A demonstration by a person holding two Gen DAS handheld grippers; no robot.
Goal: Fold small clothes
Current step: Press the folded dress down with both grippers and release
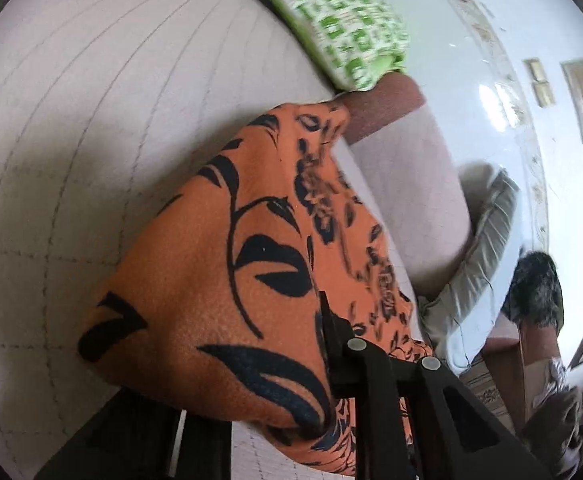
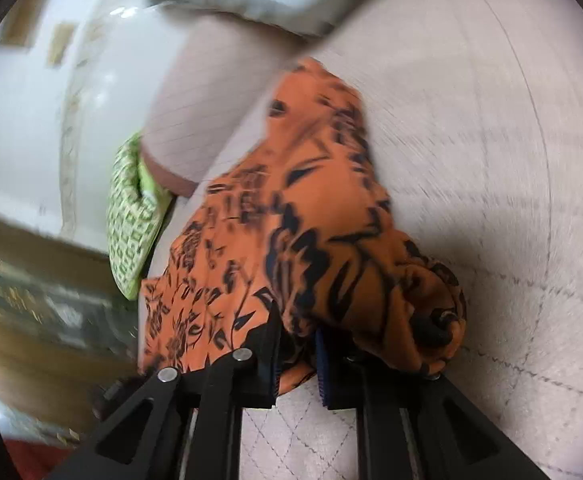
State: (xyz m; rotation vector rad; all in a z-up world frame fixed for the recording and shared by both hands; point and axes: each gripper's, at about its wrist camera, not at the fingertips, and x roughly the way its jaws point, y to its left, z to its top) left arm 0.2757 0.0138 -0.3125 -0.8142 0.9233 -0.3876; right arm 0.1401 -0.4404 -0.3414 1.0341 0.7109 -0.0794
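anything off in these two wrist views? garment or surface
Nothing stands out. Both tongs, left and right, grip the orange printed garment, bunched over the quilted surface. No tears or spills visible; the right view is motion-blurred.

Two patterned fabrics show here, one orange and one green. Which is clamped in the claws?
The orange cloth with black leaf print; both claws grip it. The green-and-white patterned fabric lies untouched at the quilted surface's far edge.
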